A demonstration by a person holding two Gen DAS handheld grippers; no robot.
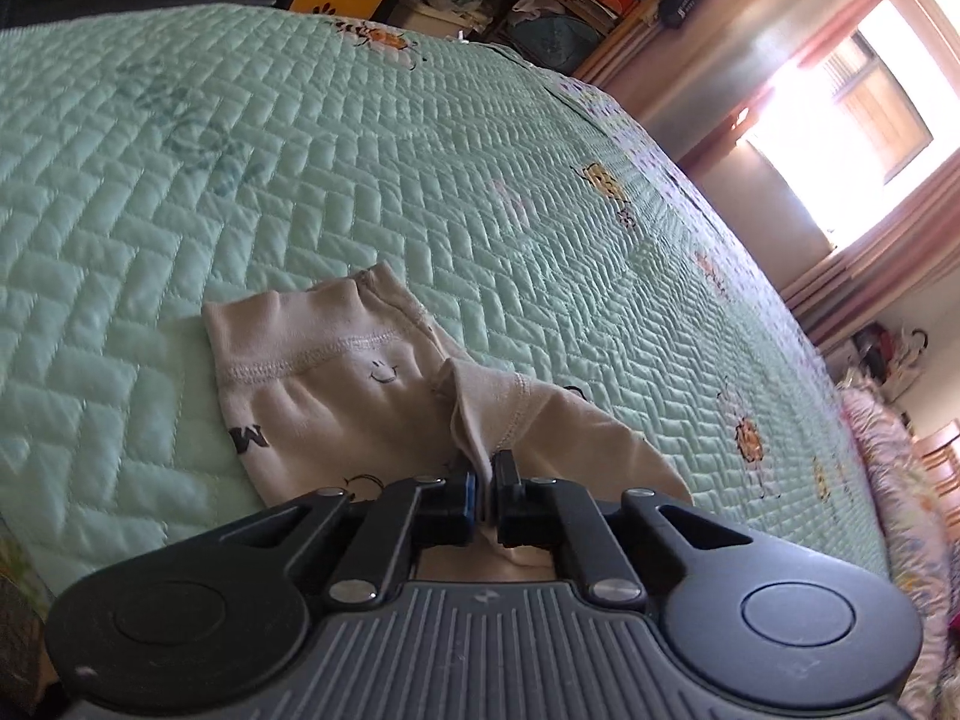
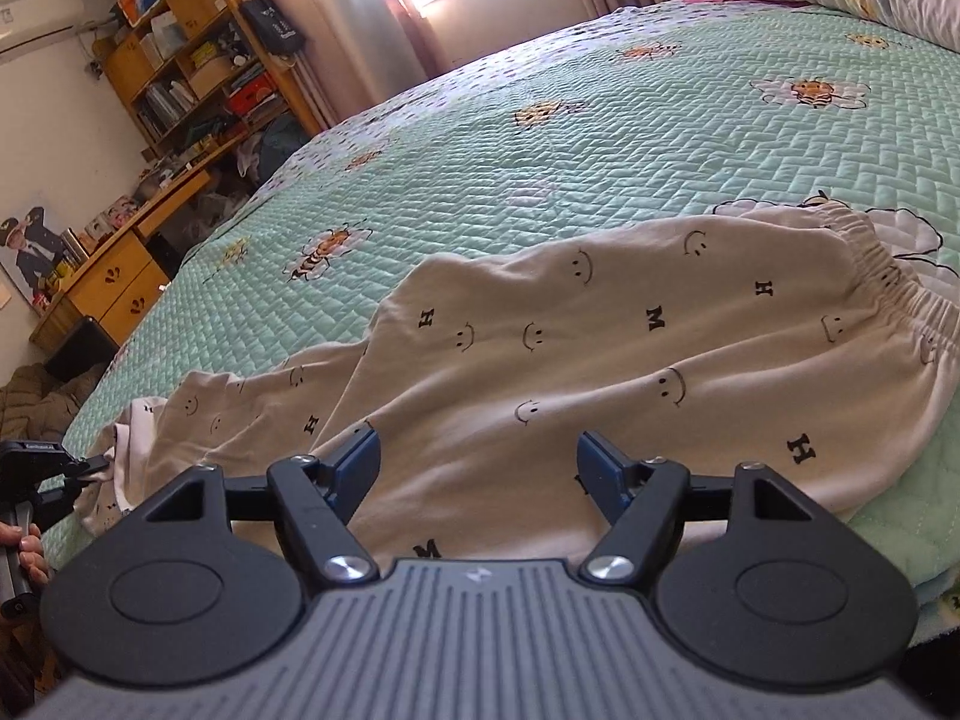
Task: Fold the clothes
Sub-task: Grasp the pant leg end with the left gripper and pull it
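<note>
Pinched tight in the left gripper [image 1: 485, 489] is a thin fold of cloth at the leg end of the pants [image 1: 336, 384], lifted slightly off the quilt [image 1: 300, 150]. Its jaws are closed on the fabric near a stitched hem. From the right wrist view that same gripper [image 2: 99, 463] shows at the far left, biting the cuff end, with a hand [image 2: 27, 549] on its handle below.

Over the pants' near edge hovers the right gripper [image 2: 478, 462], jaws wide and nothing between them; the cloth lies under it, not gripped.

Spread across the quilt, the pants [image 2: 600, 360] lie with the elastic waistband [image 2: 888, 282] to the right and the legs running left, rumpled and partly overlapped toward the cuff.

The risk, as I judge it, is that the left grip has only one layer or a small tuck. Pulling it toward the waistband could drag the leg into a twist, or the thin pinch could slip out. With the right side unheld, the whole garment may slide on the smooth quilt instead of folding.
</note>
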